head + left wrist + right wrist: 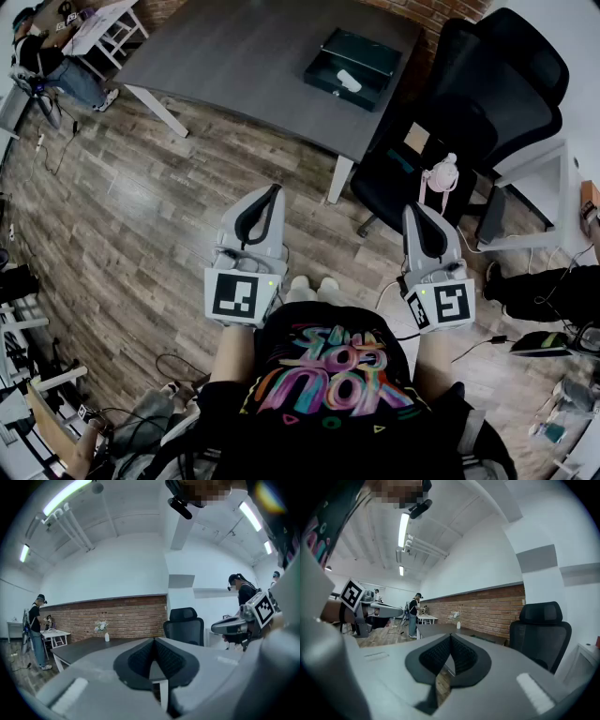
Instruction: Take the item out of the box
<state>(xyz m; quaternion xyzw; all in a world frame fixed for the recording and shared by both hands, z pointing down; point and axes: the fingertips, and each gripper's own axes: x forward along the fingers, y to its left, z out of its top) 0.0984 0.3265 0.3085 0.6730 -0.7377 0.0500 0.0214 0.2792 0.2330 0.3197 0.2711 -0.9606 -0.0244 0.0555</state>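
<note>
A dark green open box [352,64] lies on the grey table [244,56] ahead of me, with a small white item [349,81] inside it. I hold both grippers close to my body, well short of the table, pointing about level. My left gripper [274,190] is shut with nothing between its pads; in the left gripper view its jaws [154,641] meet at the tip. My right gripper [413,208] is also shut and empty, its jaws [450,637] closed together in the right gripper view. Neither gripper is near the box.
A black office chair [469,103] stands at the table's right end with a pink object [441,175] on its seat. A small vase of flowers [107,637] sits on the table. Another person [35,630] works at a white table by the brick wall. Cables lie on the wooden floor.
</note>
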